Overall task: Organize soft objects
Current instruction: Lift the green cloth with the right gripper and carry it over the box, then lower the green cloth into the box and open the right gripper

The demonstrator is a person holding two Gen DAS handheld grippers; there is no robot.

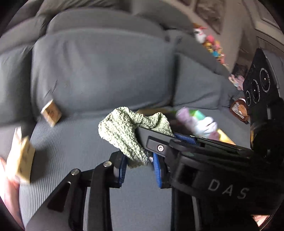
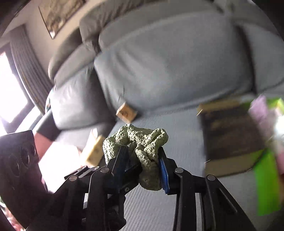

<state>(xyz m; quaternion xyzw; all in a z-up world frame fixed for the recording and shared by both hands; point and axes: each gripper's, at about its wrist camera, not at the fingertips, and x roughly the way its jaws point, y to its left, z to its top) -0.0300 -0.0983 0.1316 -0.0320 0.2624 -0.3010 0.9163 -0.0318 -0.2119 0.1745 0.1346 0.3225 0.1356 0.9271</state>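
With both the left gripper (image 1: 139,166) and right gripper (image 2: 142,165) clenched on the green knitted cloth (image 2: 142,145) above the sofa seat (image 2: 177,128), we risk stretching it if they part.

Window (image 2: 10,85) glare blows out the left edge — elsewhere dim, motion-blurred, fisheye-bent at the rims.

A: I see a grey-blue ribbed fabric sofa (image 1: 74,142) with plump back cushions filling both views.

B: Light?

A: Bright window (image 2: 10,88) at left, overexposed, with a grey pleated curtain (image 2: 26,67) beside it. A framed picture (image 2: 60,14) hangs on the pale wall (image 2: 35,37).
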